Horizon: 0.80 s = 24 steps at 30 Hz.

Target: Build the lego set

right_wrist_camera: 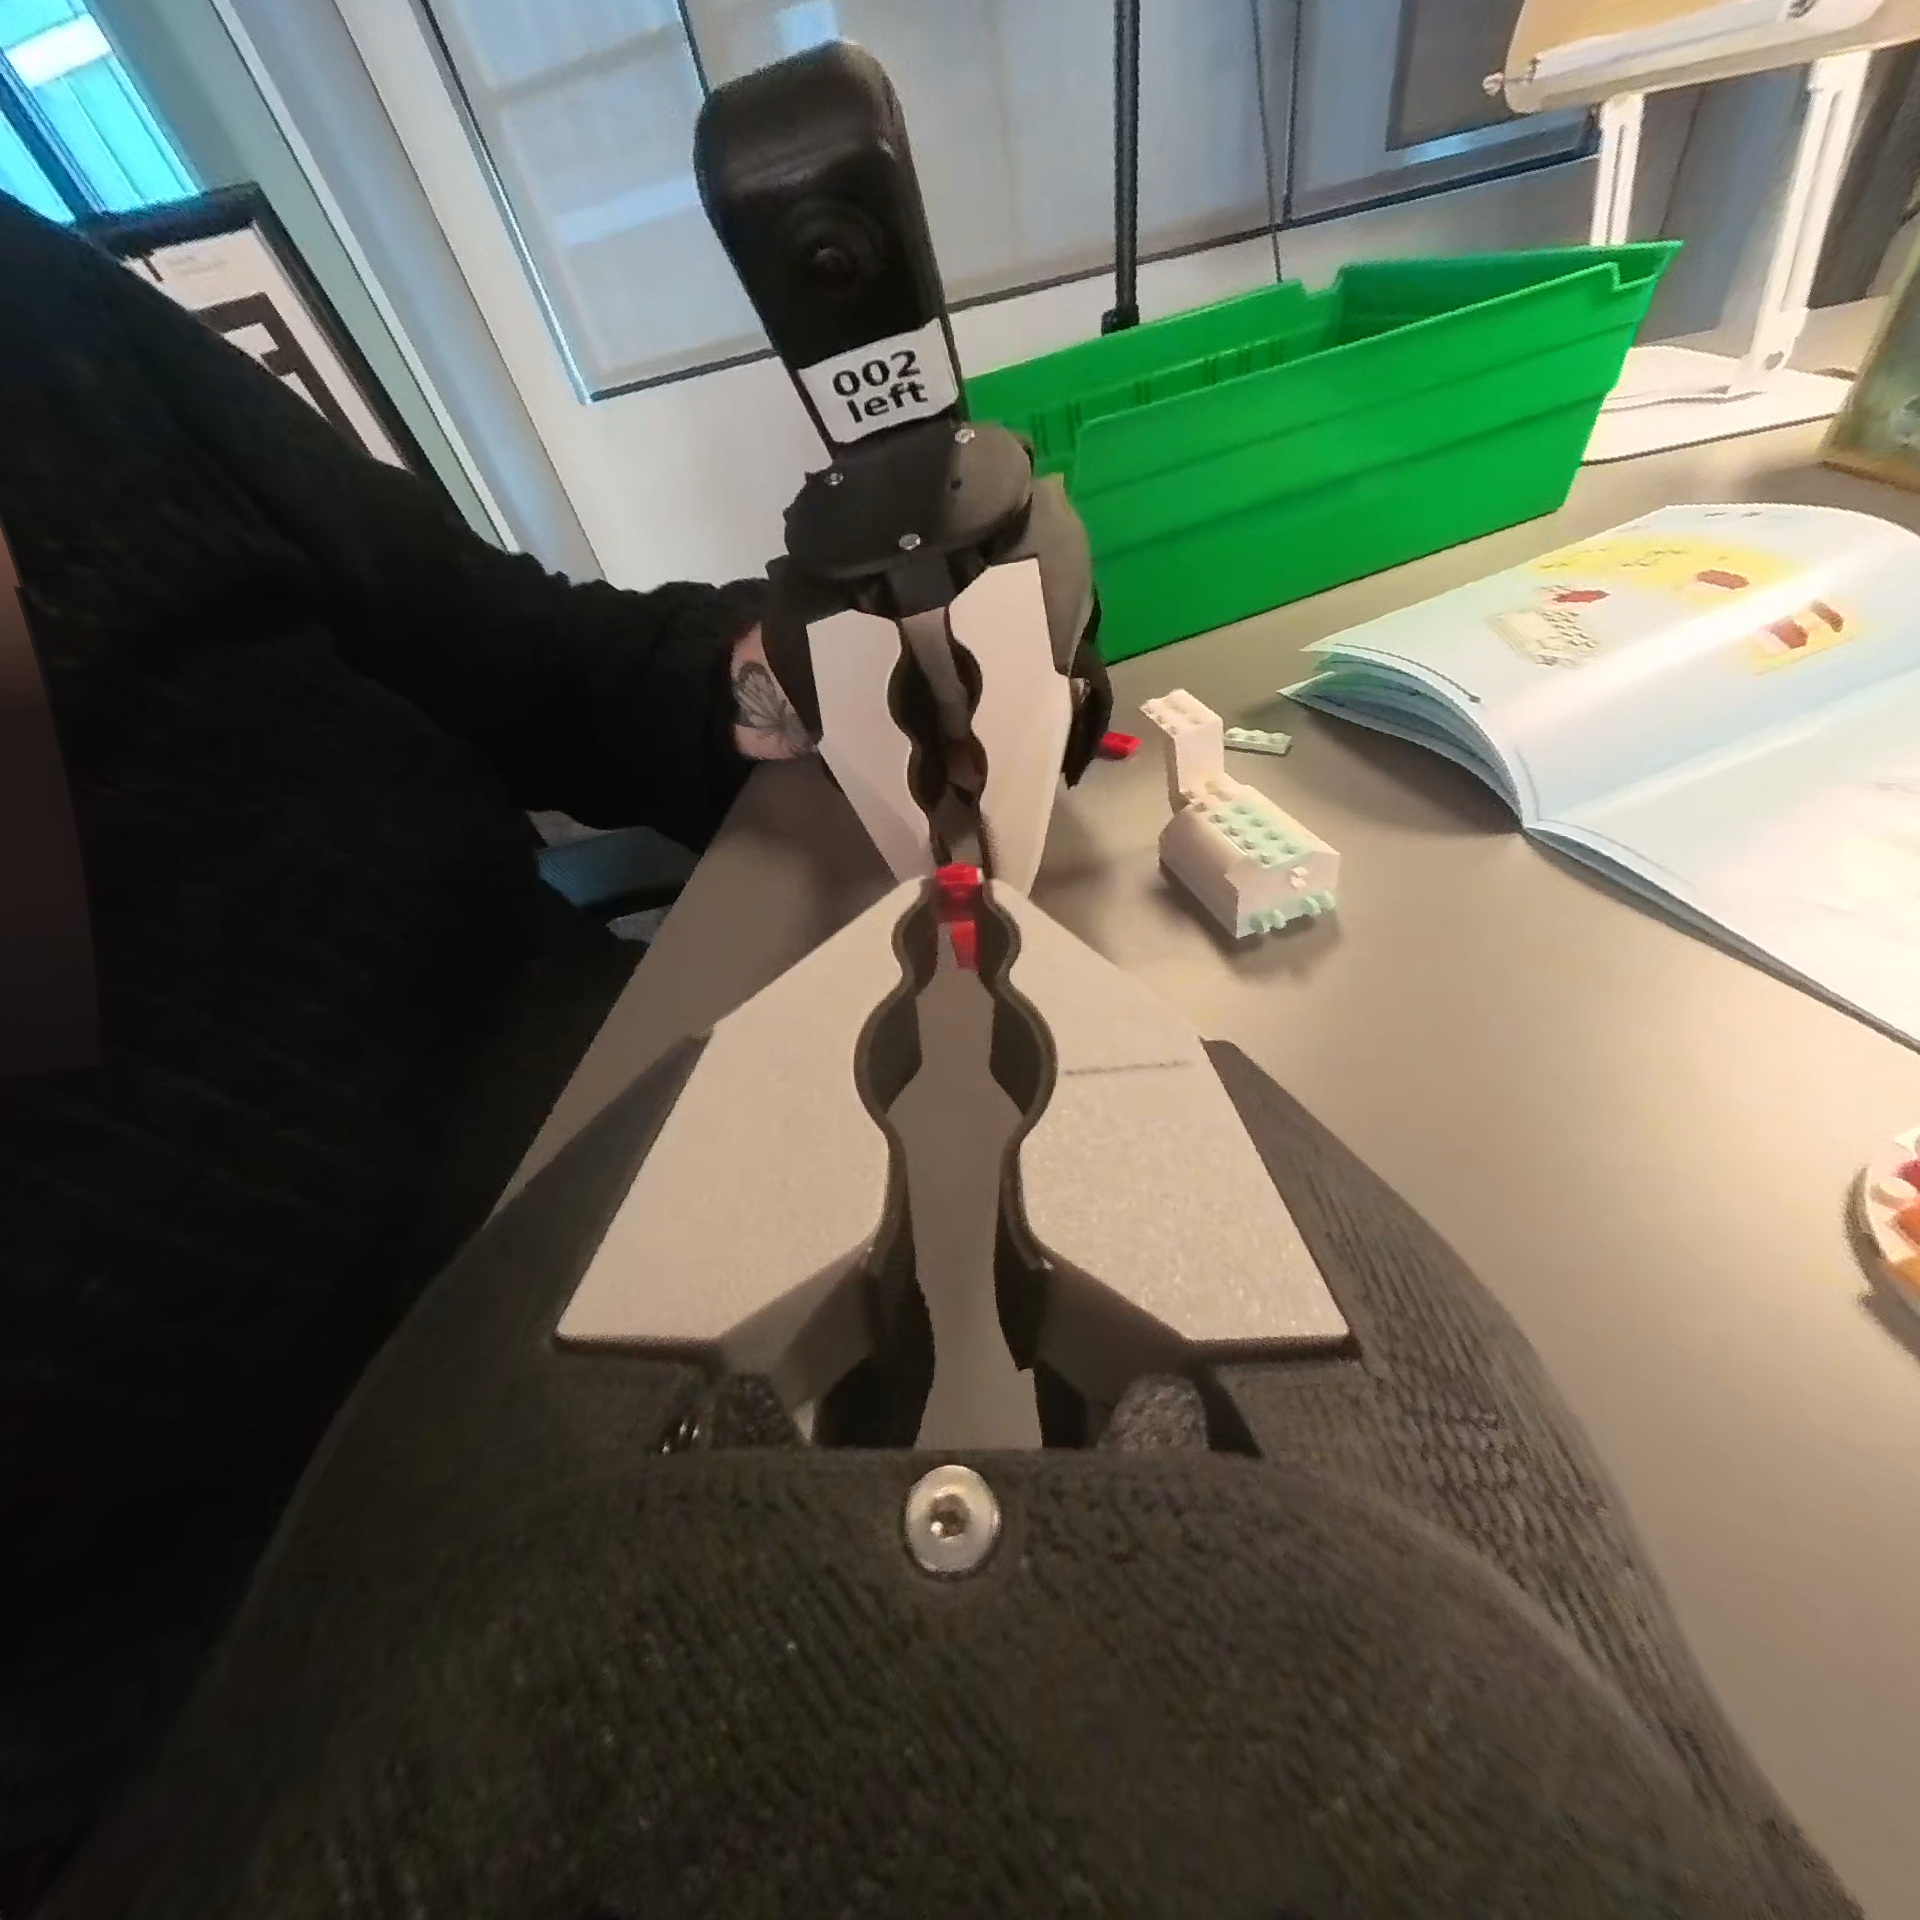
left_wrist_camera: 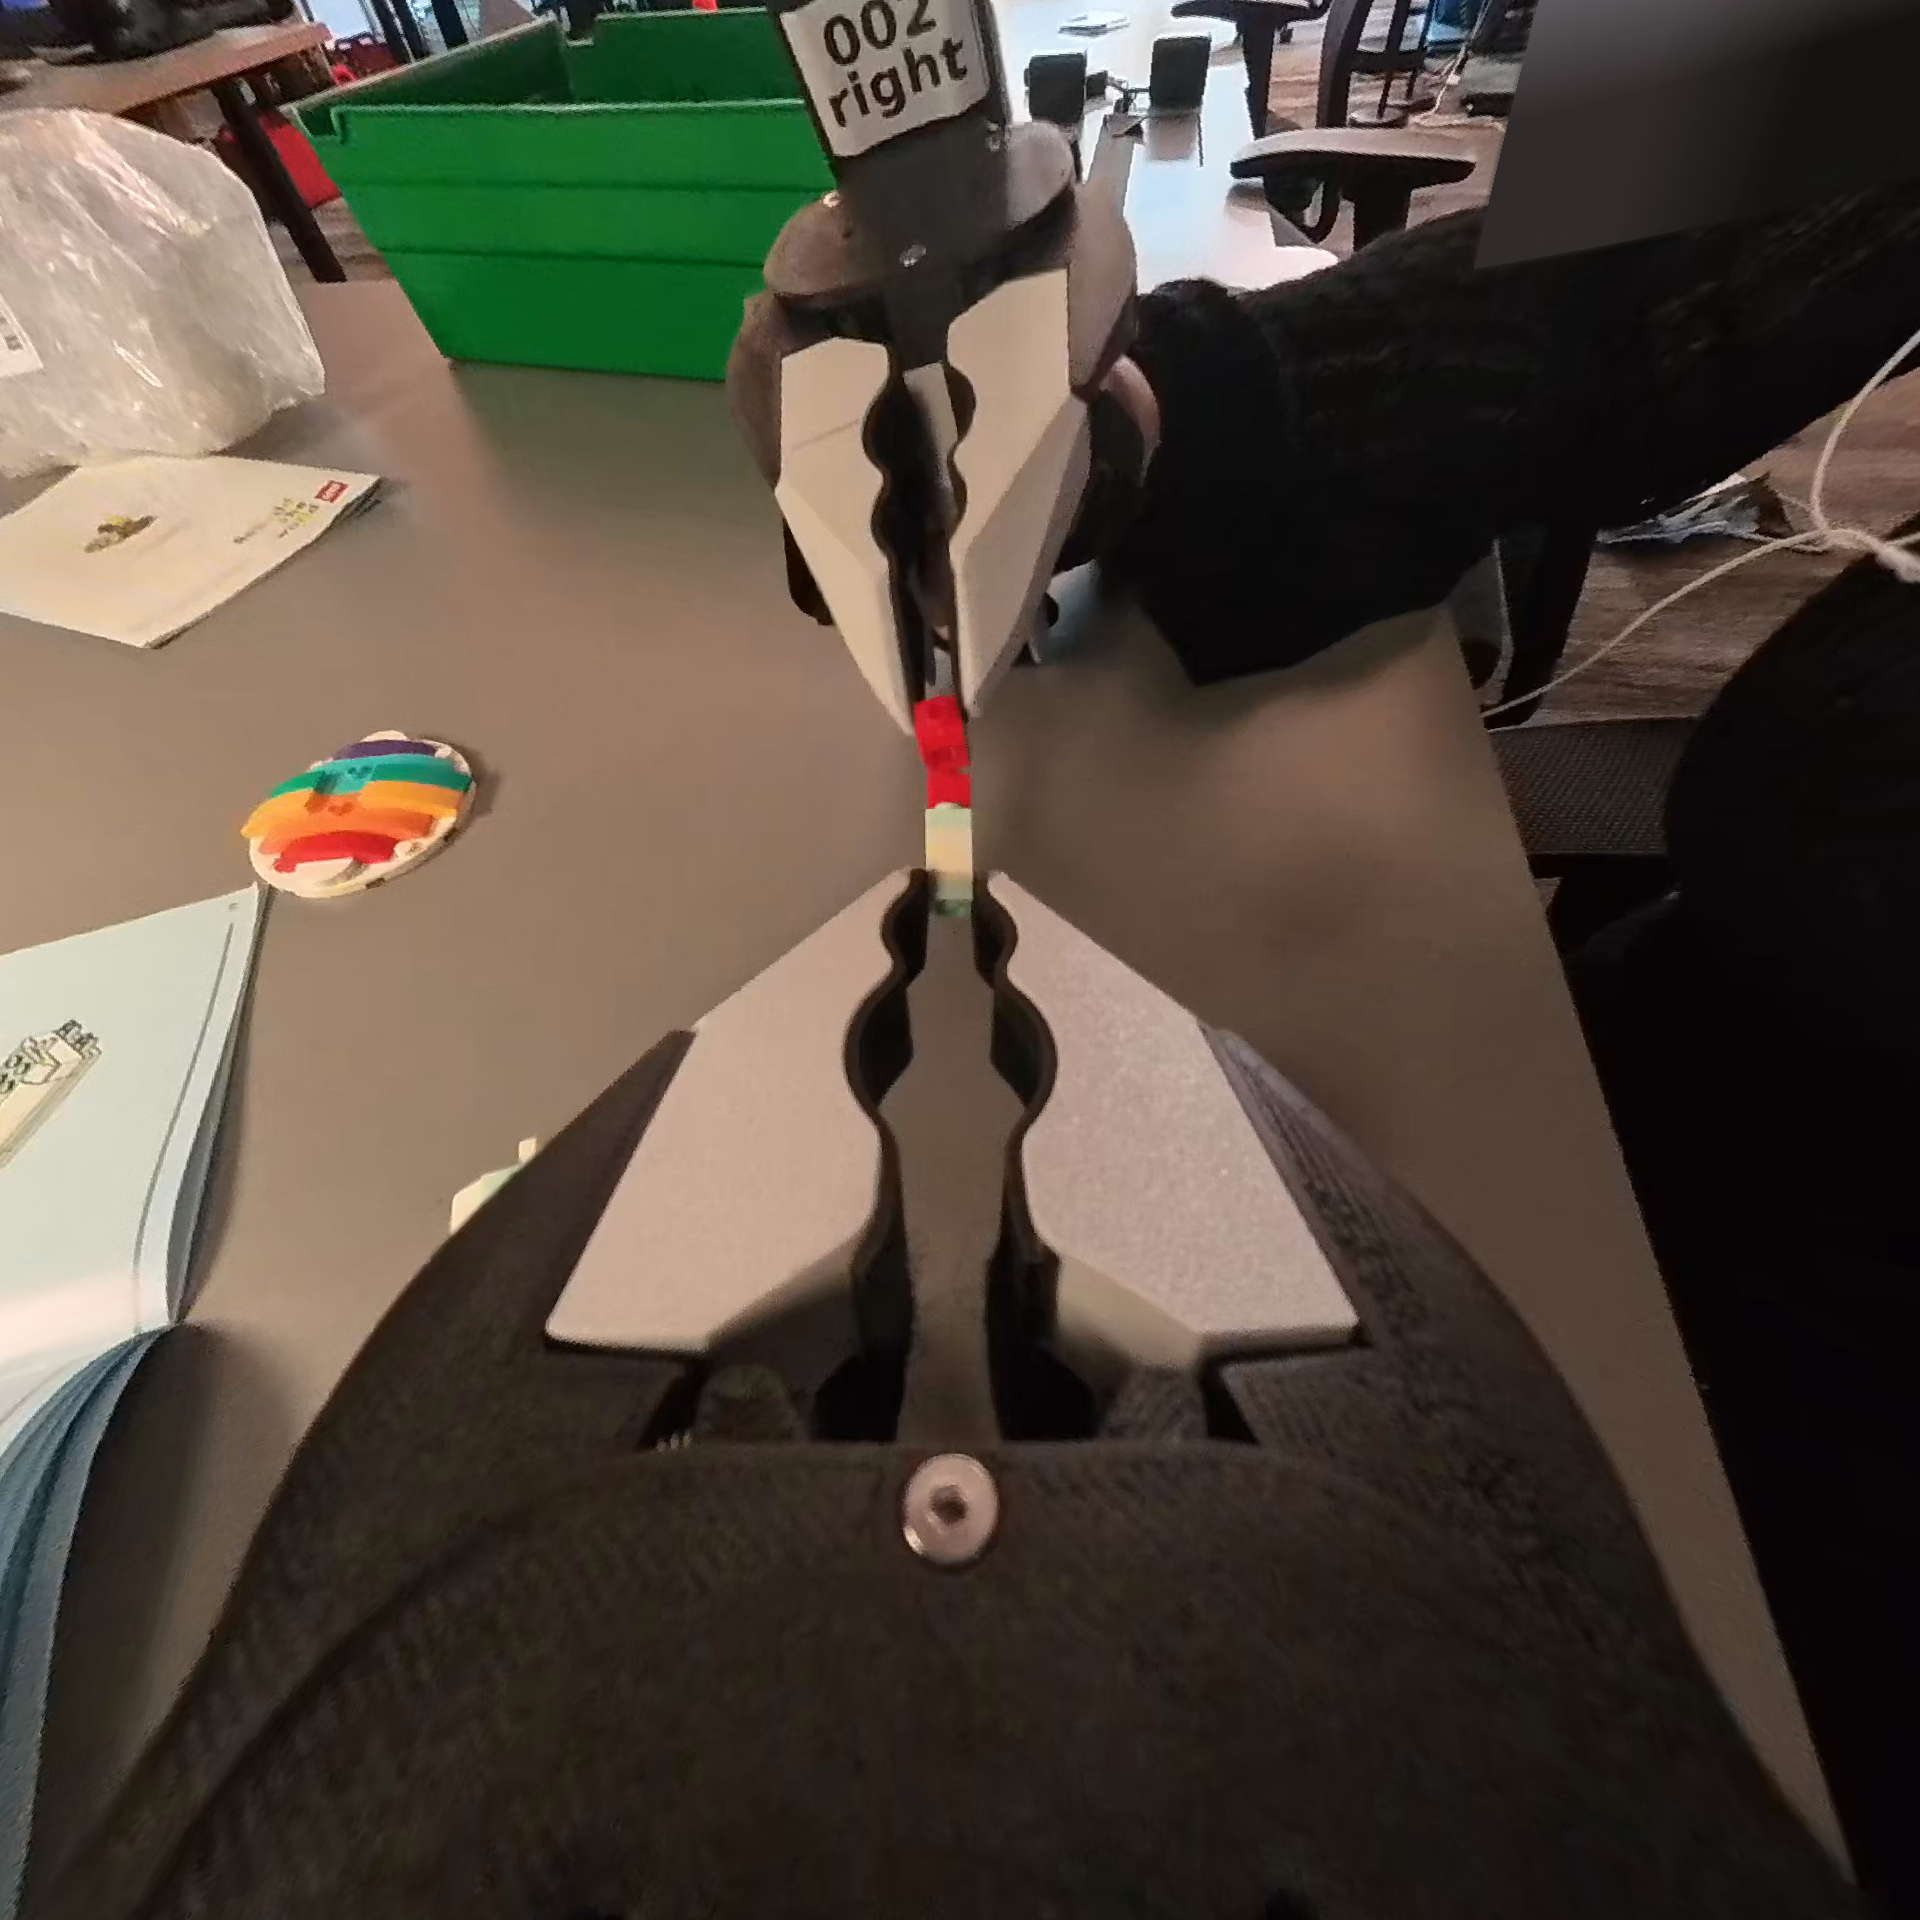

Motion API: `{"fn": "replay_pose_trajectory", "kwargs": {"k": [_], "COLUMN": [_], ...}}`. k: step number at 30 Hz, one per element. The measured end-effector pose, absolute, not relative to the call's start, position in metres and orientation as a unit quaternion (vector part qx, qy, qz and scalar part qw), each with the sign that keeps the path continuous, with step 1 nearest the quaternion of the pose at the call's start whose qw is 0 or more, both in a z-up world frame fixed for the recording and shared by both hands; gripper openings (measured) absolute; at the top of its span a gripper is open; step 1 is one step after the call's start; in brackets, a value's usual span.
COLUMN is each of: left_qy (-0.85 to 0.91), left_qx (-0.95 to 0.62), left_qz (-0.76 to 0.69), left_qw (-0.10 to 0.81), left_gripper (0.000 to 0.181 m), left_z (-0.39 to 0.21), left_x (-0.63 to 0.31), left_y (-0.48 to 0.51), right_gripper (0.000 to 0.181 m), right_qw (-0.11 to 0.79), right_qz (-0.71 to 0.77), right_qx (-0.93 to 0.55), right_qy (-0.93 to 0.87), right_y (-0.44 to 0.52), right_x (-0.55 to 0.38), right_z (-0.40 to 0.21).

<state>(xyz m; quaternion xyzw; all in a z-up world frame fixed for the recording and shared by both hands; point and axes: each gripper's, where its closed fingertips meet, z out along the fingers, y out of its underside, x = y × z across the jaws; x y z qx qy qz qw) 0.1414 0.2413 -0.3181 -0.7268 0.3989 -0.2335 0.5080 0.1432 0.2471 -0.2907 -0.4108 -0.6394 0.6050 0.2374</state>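
we hold a small brick column in the air between us: our left gripper (left_wrist_camera: pixel 948 883) pinches its pale mint end (left_wrist_camera: pixel 950 854), our right gripper (left_wrist_camera: pixel 940 701) pinches the red end (left_wrist_camera: pixel 943 740), jaws narrow on both. its long axis runs tip to tip. we cannot see inside the green bin (right_wrist_camera: pixel 1299 478).

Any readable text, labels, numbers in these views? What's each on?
I don't quote writing; carriers only.
White label on right gripper: legible.
White label on left gripper: legible.
Closed booklet, red logo: too small.
Open instruction book: too small.
Sticker on plastic bag: cut off, blurred.
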Motion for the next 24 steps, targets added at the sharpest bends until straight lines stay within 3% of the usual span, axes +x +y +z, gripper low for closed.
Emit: {"fn": "replay_pose_trajectory", "kwargs": {"k": [24], "left_qy": [0.379], "left_qx": [-0.690], "left_qz": [-0.253], "left_qw": [0.562], "left_gripper": [0.007], "left_z": [-0.300], "left_x": [0.148], "left_y": [0.241], "right_gripper": [0.005], "right_qw": [0.265], "right_qz": [0.595], "right_qx": [-0.394], "right_qy": [-0.648], "right_y": [0.242], "right_x": [0.143], "right_z": [-0.287]}}
